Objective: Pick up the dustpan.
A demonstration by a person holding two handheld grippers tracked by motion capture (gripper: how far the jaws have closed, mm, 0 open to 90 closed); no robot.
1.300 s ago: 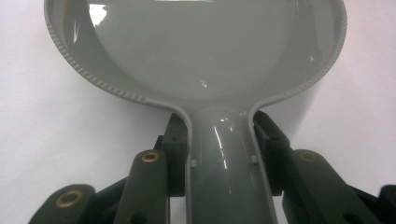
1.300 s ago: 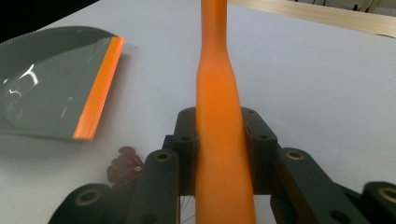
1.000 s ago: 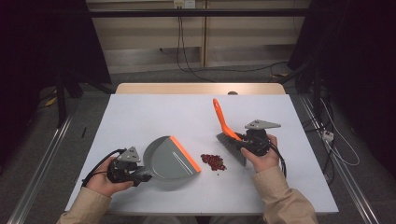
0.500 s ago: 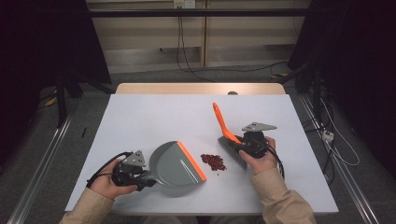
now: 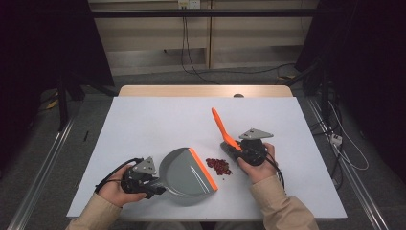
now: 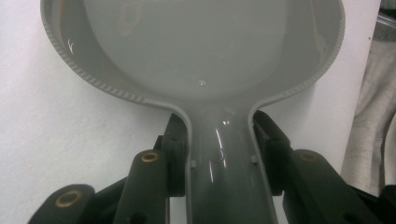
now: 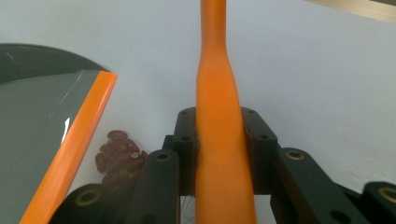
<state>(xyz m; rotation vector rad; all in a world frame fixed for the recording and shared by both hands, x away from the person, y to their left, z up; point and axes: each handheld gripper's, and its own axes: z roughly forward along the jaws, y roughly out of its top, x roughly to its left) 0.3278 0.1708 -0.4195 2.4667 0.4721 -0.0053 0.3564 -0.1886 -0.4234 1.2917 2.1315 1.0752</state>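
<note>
On the white surface, near front edge: grey dustpan w/ orange lip, lying flat, lip facing the person's right. Pan is round-backed, glossy, ribbed along rim; narrow grey handle runs back into left gripper. In left gripper view the dustpan handle sits between the two black jaws, pads pressed on both sides — left gripper clenched on it. Pan interior looks clean, a few light scratches/glints.

Just beside the orange lip, on the surface: small heap of dark red beans, loose cluster, a few strays at edge. Beans lie between dustpan lip and right gripper, not touching the lip as far as high view shows. In right gripper view the beans show low left, partly behind the jaw.

Right gripper grasps orange brush handle; handle slants up and away from the person, smooth plastic, widening toward the grip. Right gripper view: brush handle clamped tight between both jaws, pads on either side. Brush head hidden under gripper and hand — bristles can't be made out.

Both hands rest low at the surface, sleeves beige.
</note>
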